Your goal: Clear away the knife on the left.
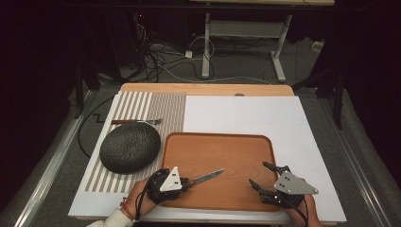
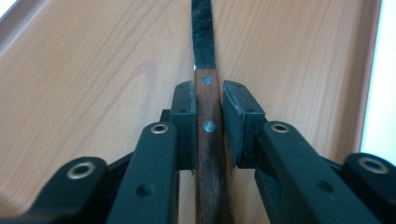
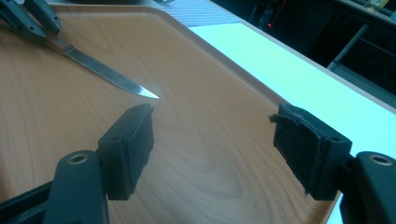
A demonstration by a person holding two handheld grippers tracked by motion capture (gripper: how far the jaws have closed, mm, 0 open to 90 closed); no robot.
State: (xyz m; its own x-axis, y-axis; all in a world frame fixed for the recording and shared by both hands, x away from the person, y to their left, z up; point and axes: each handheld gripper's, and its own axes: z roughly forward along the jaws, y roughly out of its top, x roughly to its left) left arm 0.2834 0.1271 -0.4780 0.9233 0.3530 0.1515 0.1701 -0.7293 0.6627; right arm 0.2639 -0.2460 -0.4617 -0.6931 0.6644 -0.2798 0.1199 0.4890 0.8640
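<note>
A knife (image 1: 203, 178) with a brown wooden handle (image 2: 208, 140) and a serrated steel blade (image 3: 107, 72) points right across the wooden tray (image 1: 217, 135), low over its near left part. My left gripper (image 1: 185, 181) is shut on the handle, whose sides sit between the pads (image 2: 184, 109) just behind the blade. My right gripper (image 1: 259, 173) stands open over the tray's near right corner, nothing between its fingers (image 3: 128, 140). In the right gripper view the left gripper (image 3: 32, 21) sits at the top left, with the blade tip towards me.
A dark grey, rounded, textured lump (image 1: 130, 147) lies on a striped mat (image 1: 142, 106) left of the tray. A fork (image 1: 137, 121) lies behind it. A white sheet (image 1: 246, 113) covers the table's right and far part. The table's near edge runs just below both hands.
</note>
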